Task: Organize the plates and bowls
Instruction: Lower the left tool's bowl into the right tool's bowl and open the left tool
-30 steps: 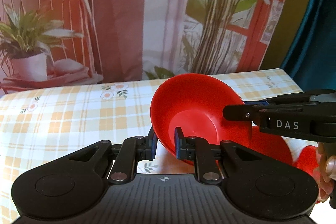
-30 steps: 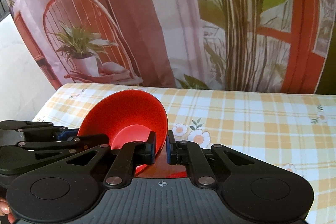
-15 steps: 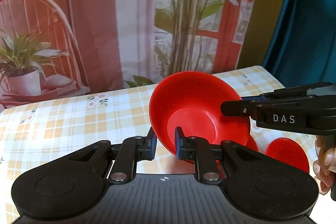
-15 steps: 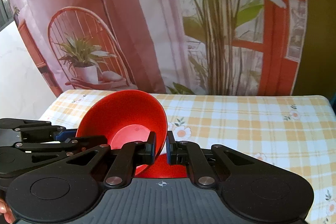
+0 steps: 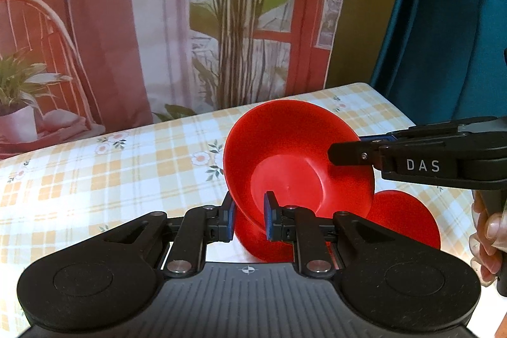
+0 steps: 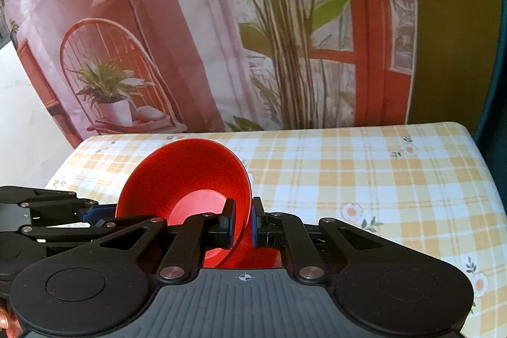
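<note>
A red bowl (image 5: 294,154) is held above the checked tablecloth (image 5: 104,173) by both grippers. My left gripper (image 5: 248,219) is shut on its near left rim. My right gripper (image 6: 243,222) is shut on the opposite rim of the same bowl (image 6: 183,176) and shows from the side in the left wrist view (image 5: 412,160). Under the bowl lie other red dishes: one red plate (image 5: 405,220) at the right and another red piece (image 5: 263,246) directly below, partly hidden.
The table (image 6: 364,179) has a yellow checked cloth with flowers. A printed backdrop of a chair and plants (image 6: 221,37) hangs behind it. A teal curtain (image 5: 443,21) hangs at the right. The table's right edge (image 6: 481,154) is close by.
Both grippers have lifted the red bowl higher and drawn back from the backdrop. More of the red dishes below has come into view.
</note>
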Motion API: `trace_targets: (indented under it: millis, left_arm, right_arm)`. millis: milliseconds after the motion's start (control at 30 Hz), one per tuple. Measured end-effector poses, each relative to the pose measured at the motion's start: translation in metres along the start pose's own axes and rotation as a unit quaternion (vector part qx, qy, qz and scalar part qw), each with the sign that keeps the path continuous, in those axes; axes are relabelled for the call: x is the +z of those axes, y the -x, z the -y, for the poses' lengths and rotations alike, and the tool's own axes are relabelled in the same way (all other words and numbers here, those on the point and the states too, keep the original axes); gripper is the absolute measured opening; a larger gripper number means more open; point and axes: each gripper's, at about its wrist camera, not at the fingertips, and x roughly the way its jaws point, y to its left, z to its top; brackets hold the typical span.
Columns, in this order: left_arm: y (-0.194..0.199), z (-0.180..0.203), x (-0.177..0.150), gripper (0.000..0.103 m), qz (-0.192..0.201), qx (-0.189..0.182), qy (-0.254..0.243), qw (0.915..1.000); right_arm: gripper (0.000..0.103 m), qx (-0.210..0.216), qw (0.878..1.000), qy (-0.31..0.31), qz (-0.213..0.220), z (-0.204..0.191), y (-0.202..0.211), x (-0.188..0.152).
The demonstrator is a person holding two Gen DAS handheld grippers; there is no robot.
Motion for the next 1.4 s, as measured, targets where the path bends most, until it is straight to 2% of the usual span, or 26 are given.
trace_targets:
  millis: [633,1233,1400]
  left_arm:
    - [-0.029,0.003,-0.011,0.020,-0.045,-0.008,-0.004,0.9989]
    - [-0.030,0.003,-0.010,0.020,-0.043,-0.002,-0.003,0.9990]
    - [-0.027,-0.001,-0.009,0.032,-0.038,0.005,0.005,0.9992]
  right_arm:
    - [0.010,-0.013,0.999,-0.009,-0.038,0.013,-0.026,-0.024]
    - [0.012,-0.022,0.999,-0.006,-0.042,0.015,-0.031,-0.026]
    - [0.012,-0.026,0.999,-0.006,-0.041,0.015,-0.031,-0.027]
